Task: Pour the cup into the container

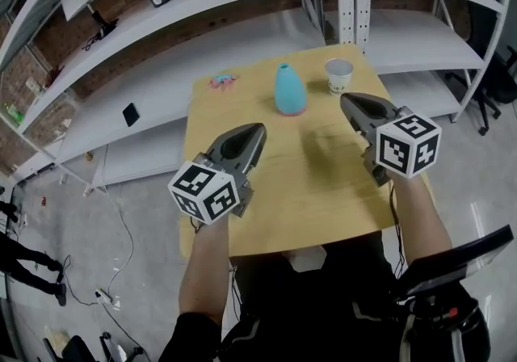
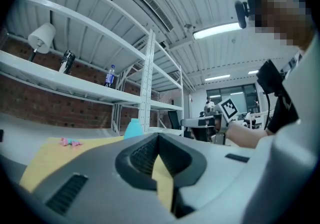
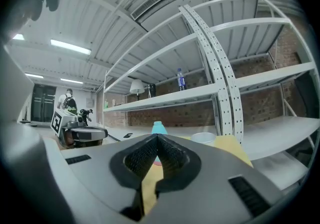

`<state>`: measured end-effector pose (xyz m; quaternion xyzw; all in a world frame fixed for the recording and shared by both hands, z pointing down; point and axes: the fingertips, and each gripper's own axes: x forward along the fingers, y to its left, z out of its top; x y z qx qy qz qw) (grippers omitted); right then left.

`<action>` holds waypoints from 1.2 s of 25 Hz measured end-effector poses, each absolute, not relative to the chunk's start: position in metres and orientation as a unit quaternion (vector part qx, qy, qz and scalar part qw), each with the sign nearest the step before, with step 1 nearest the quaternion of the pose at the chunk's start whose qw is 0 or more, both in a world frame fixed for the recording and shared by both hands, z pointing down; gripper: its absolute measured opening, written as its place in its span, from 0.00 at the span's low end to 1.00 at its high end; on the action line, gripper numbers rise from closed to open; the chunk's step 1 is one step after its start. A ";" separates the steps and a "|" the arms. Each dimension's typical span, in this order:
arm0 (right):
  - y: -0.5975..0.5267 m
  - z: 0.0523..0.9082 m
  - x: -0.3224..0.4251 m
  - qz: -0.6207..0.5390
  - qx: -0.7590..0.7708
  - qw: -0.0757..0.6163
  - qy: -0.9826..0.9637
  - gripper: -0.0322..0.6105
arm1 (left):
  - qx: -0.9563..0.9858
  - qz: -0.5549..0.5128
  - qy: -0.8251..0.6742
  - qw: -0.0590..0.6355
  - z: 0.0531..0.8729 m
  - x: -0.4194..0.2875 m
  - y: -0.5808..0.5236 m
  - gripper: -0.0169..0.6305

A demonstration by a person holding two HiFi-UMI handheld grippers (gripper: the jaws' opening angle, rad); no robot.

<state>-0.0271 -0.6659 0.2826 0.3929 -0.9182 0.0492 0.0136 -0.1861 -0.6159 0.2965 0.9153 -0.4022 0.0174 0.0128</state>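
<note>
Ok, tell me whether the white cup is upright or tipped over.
Upright. The white cup stands on its base on the wooden table, open mouth facing up.

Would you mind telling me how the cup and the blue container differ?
The container is turquoise and tapers to a narrow neck; the cup is white and widens to an open rim. The container stands taller than the cup. Both stand upright on the wooden table.

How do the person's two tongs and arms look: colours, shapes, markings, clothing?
The left tongs and right tongs are grey, tapering to a point, with black ribbed pads. Each carries a white cube printed with black square markers. A thin black cable runs beside the right forearm. The sleeves are black.
</note>
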 end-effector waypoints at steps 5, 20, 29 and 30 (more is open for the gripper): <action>-0.630 0.279 -0.024 0.045 0.382 0.011 -0.923 0.05 | 0.903 0.015 -0.430 -0.003 0.293 -0.179 -0.572 0.02; -0.371 0.300 0.046 0.067 0.372 0.001 -0.926 0.05 | 0.900 0.016 -0.436 -0.012 0.297 -0.091 -0.302 0.02; -0.159 0.298 0.092 0.063 0.360 -0.002 -0.931 0.05 | 0.896 0.021 -0.443 -0.009 0.304 -0.040 -0.094 0.02; -0.138 0.294 0.095 0.060 0.358 -0.006 -0.932 0.05 | 0.896 0.022 -0.442 -0.011 0.301 -0.035 -0.070 0.02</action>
